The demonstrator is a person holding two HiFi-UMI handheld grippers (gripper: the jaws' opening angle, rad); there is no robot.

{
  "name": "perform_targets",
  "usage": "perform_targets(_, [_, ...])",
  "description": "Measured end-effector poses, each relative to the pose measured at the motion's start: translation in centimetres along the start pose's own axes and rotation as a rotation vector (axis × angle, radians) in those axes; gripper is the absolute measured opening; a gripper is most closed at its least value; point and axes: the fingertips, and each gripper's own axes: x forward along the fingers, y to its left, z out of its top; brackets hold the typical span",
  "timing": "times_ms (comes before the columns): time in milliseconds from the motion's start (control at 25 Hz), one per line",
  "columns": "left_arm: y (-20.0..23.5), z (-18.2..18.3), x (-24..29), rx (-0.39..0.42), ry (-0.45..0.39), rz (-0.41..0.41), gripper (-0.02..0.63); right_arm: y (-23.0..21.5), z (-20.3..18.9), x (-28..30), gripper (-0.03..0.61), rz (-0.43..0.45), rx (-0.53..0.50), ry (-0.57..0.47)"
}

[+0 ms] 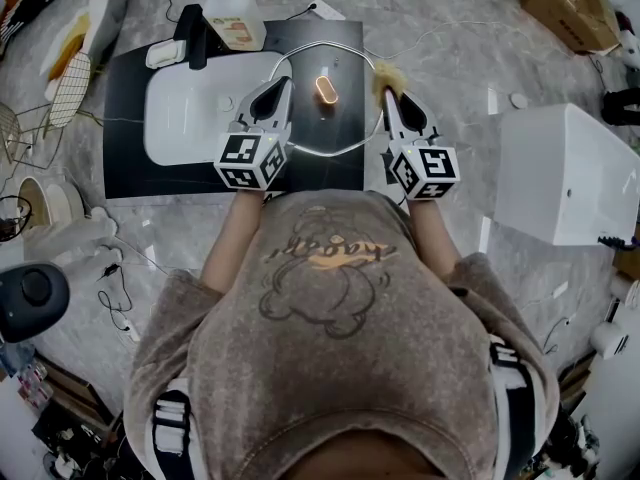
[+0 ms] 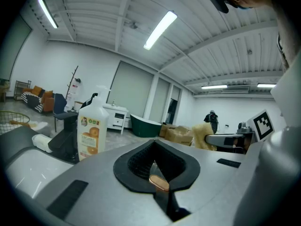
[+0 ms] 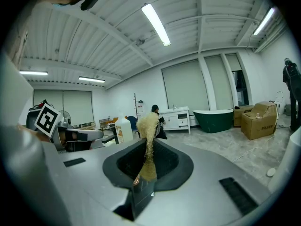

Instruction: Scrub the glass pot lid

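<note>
Left claw [image 1: 279,86] clenched on edge of glass pot lid [image 1: 330,118]. Lid held up flat over black desk [image 1: 128,163], just right of white sink [image 1: 185,118]. Orange knob [image 1: 326,89] on top of lid. Right claw [image 1: 388,96] clenched on yellow scrubber [image 1: 384,71], scrubber touching lid's right rim. Soap bottle [image 1: 235,18] stands behind sink.

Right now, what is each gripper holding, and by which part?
Left gripper: shut on the rim of the round clear glass pot lid. Right gripper: shut on one end of the yellow fibrous scrubber.
</note>
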Motion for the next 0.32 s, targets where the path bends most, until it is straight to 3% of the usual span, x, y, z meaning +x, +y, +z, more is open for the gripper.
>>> perform_targets(320, [0.29,-0.34,-0.25,-0.003,0.001,0.005,0.018,-0.01,-0.19,0.04,0.034,-0.002,0.003,0.0])
